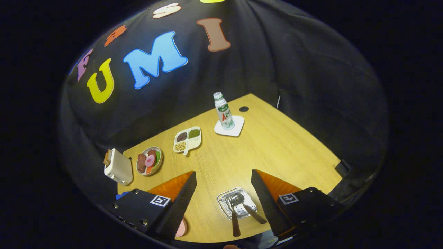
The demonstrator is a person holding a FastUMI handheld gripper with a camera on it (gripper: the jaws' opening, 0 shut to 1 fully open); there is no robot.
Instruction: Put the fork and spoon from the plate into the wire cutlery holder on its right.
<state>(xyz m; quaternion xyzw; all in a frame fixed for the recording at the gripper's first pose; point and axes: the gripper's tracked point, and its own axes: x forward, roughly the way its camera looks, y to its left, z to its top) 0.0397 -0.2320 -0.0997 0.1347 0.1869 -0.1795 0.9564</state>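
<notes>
High claw-mounted view over table [277, 145]

My open fingers [225, 193] hide most of the pink plate [181, 228] just right of my left finger, so only a sliver shows. The fork [234, 214] and spoon [246, 207] stand in the wire cutlery holder [237, 202] between my fingers, their heads too small and tangled in the wires for me to tell tines from bowl. To the far left the toaster [118, 167] covers part of its slice [107, 157], and a blue thing [121, 195] near my left finger is mostly hidden.
</notes>
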